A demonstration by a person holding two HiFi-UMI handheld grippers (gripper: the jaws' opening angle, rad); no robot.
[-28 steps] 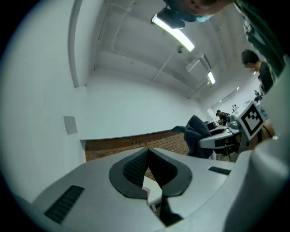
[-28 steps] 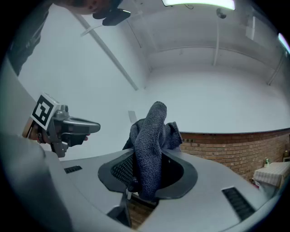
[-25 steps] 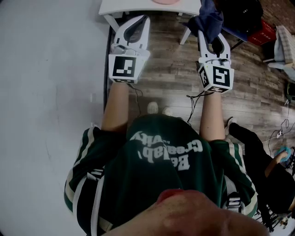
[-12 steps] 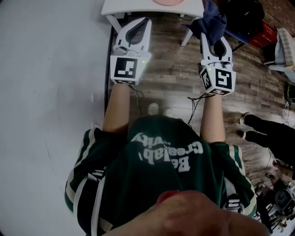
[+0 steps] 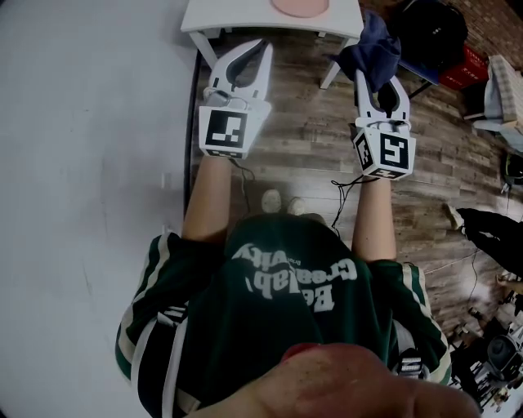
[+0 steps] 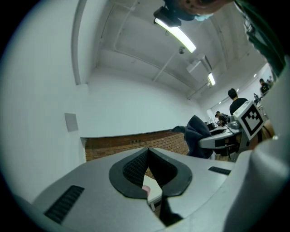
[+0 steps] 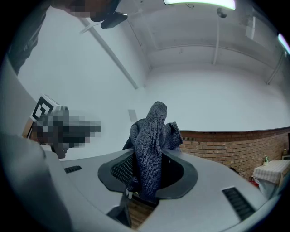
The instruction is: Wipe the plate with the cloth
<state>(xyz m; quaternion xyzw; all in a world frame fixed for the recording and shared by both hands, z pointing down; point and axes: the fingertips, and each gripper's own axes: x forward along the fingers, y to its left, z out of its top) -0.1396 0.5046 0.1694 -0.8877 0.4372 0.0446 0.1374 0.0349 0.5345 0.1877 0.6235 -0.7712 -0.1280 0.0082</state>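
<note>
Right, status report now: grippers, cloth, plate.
Left gripper shut, empty. Right gripper shut on the cloth. Plate on the white table ahead, cloth not yet on it. Nothing visible in the way.

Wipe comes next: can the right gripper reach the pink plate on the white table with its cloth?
Probably yes: nothing stands between the right gripper, shut on the cloth, and the plate, which lies uncovered on the table.
</note>
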